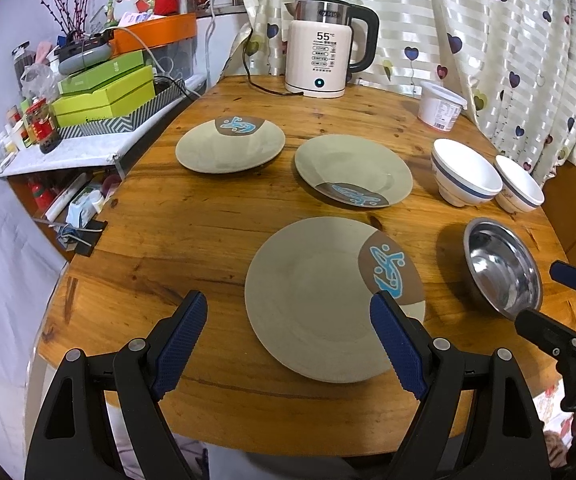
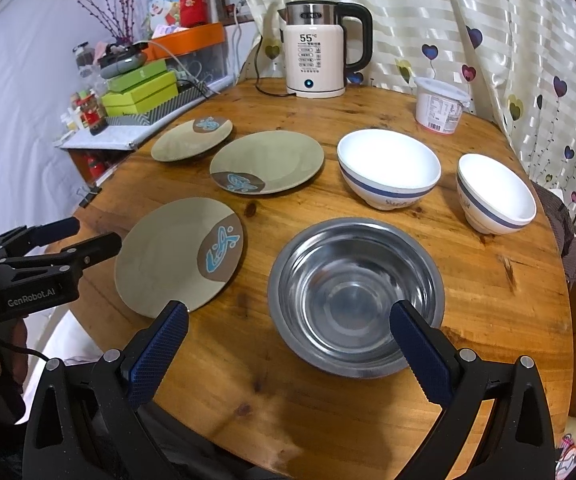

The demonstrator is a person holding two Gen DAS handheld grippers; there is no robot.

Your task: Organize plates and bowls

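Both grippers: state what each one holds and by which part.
Nothing is held. The left gripper is open over the nearest plate; the right gripper is open above the steel bowl.

Right hand-held gripper (image 2: 288,344) (jaws apart) hovers over steel bowl (image 2: 356,292).

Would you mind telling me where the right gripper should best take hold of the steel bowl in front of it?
Probably the near rim of the steel bowl, approached from above: it sits upright and open, too wide to span. One finger of the open right gripper would go inside, one outside, pinching the thin flared edge.
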